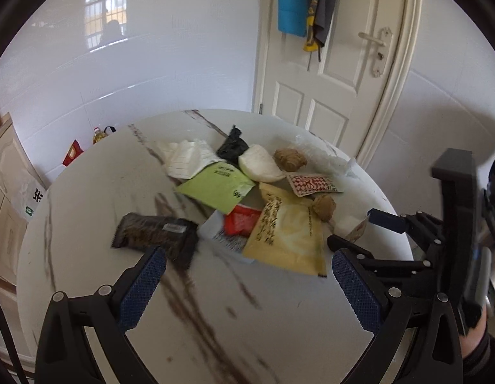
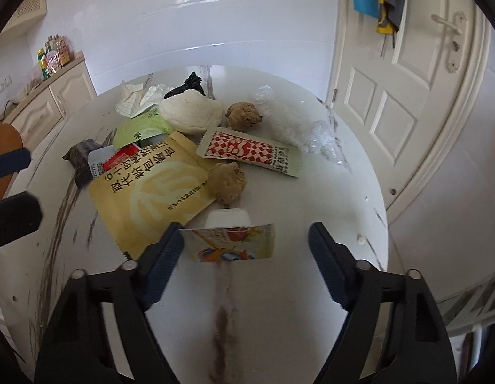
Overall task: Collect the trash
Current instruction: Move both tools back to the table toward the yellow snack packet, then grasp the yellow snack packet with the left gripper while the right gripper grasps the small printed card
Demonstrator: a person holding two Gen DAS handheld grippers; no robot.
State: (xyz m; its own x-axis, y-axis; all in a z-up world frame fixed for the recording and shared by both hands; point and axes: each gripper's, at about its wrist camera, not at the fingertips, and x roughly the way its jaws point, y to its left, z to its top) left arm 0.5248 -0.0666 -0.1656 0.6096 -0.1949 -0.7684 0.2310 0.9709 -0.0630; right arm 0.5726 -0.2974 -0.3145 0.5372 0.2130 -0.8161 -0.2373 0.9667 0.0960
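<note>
Right wrist: small cup lying behind its peeled lid

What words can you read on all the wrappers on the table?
"取代粉包酱包", upside down, on the yellow packet.
A big white "S" on the red checked sachet; its end print is too small.
Green packet: print too small to read.
Red and white packet: blurred.
Cartoon wrapper between the open right gripper fingers: letters blurred.
Dark packet: label blurred.

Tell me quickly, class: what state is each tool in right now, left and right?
Left tool: open, holding nothing, above the dark packet.
Right tool: open, not gripping; the cartoon-printed packet lies between its fingers.
</note>
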